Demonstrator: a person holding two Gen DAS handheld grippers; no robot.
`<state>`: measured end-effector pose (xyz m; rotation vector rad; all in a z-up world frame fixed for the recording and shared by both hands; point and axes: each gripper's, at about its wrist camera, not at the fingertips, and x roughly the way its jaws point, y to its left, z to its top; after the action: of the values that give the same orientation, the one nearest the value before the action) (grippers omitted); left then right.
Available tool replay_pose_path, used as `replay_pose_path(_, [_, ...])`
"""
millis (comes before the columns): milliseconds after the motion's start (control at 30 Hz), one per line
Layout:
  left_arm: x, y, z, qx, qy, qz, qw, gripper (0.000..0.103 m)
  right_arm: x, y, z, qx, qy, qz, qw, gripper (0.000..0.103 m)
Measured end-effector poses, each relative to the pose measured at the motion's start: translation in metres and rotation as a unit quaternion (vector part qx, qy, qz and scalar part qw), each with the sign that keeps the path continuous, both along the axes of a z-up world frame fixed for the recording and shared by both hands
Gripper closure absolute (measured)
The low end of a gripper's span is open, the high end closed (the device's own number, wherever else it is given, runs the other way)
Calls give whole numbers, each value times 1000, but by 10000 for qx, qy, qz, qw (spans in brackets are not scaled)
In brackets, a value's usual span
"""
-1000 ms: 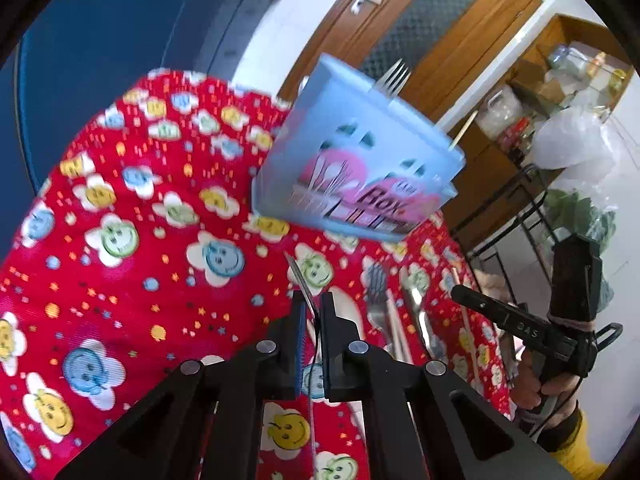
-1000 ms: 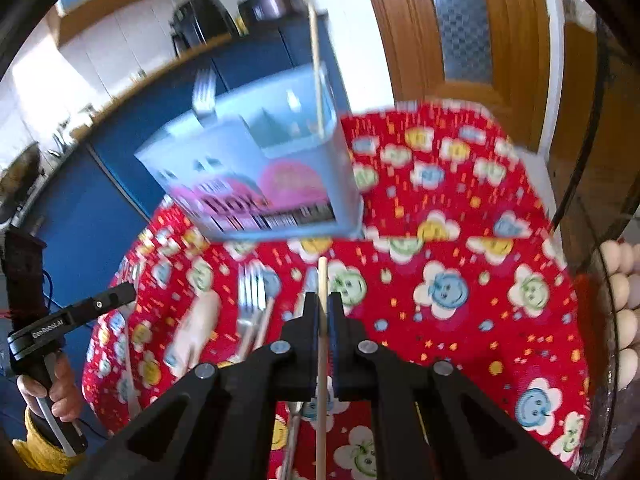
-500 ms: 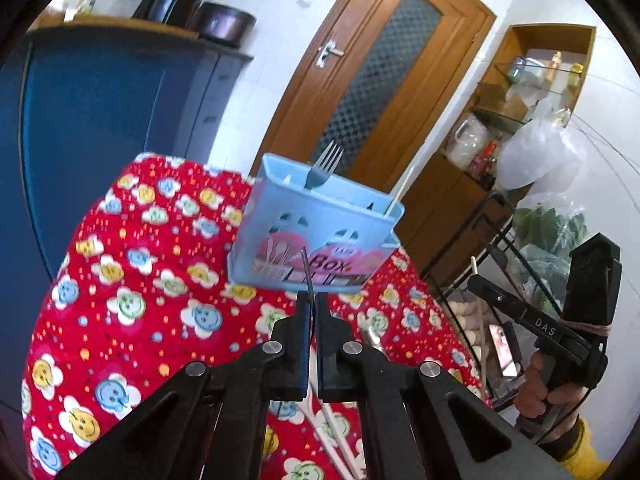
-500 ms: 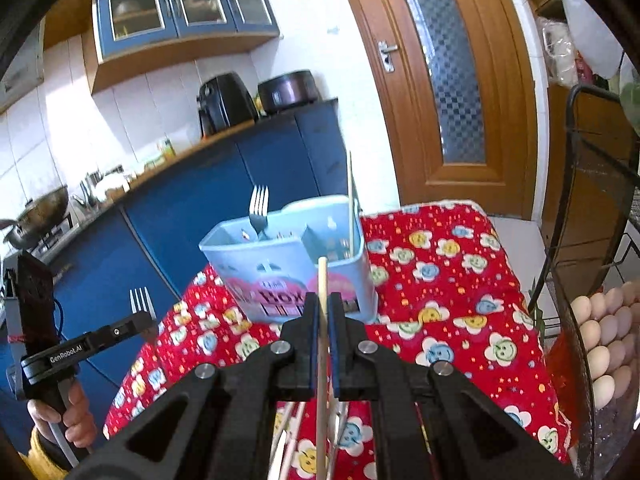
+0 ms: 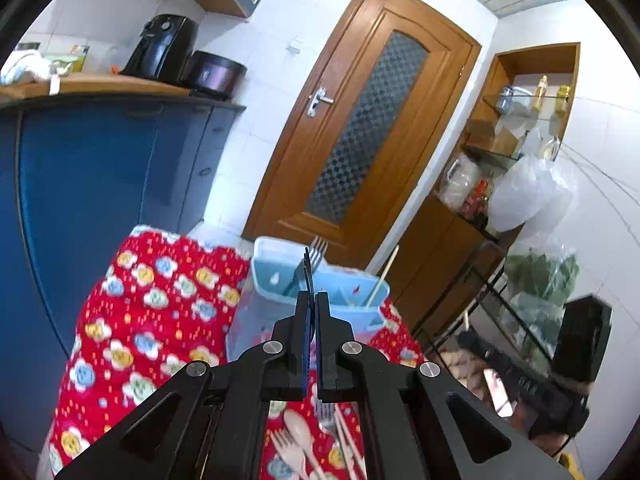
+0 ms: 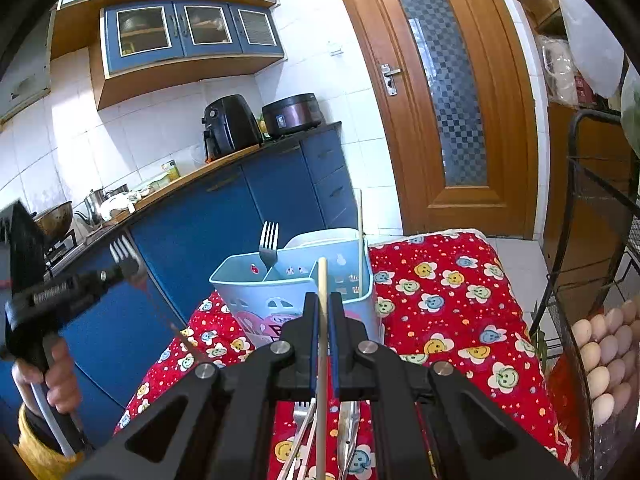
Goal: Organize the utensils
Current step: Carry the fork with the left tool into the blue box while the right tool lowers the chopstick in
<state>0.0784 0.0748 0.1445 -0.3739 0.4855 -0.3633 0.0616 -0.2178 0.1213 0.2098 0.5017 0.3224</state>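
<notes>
A light blue utensil box (image 5: 320,300) (image 6: 296,288) stands on the red flowered tablecloth (image 5: 160,320) (image 6: 448,304); a fork (image 6: 268,244) and one chopstick (image 6: 360,240) stand in it. My left gripper (image 5: 311,300) is shut on a metal fork (image 5: 307,268), seen edge-on, held raised before the box; in the right wrist view its tines (image 6: 124,254) stick up from that gripper (image 6: 132,270). My right gripper (image 6: 324,300) is shut on a wooden chopstick (image 6: 322,320), raised in front of the box.
Loose forks, a pale spoon (image 5: 298,428) and chopsticks lie on the cloth below the grippers (image 6: 304,420). Blue cabinets (image 6: 240,216) run along the left. A wire rack with eggs (image 6: 600,360) stands at the right. A wooden door (image 5: 360,132) is behind.
Both grippers have risen and tilted up with their utensils; the box now looks smaller and lower, and more of the kitchen shows. The left gripper has come closer to the box.
</notes>
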Motion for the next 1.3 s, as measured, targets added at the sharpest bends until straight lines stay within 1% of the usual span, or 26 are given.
replay_pose_path(233, [26,-2,40,36,-213,-6,9998,102,6,-3,-2,21,2,12,10000,97])
replay_pose_path(367, [39,-6,65,166,-396,21,9991,102,10,-5,-3,56,-2,0,10000,97])
replay_pose_path(500, [52,-14,79,276,-533,19,9982,102,18,-7,-4,77,17,-16,10000,97])
replay_pose_path(600, [61,-20,84,319,-586,15,9978,102,24,-9,-4,71,14,-31,10000,97])
replay_pose_path(733, [75,-28,79,359,-531,-19,9979,102,36,-9,1,51,-40,-48,10000,97])
replay_pose_path(867, [87,-31,69,445,-420,-28,9981,102,49,-6,12,21,-248,-74,9997,97])
replay_pose_path(1033, [98,-31,56,437,-299,-36,9986,102,70,3,29,95,-526,-86,9985,97])
replay_pose_path(1167, [105,-34,44,506,-225,-59,9984,102,86,11,41,63,-863,-171,9961,97])
replay_pose_path(1300, [114,-35,31,465,-86,-107,9988,102,103,19,51,49,-1236,-287,9919,97])
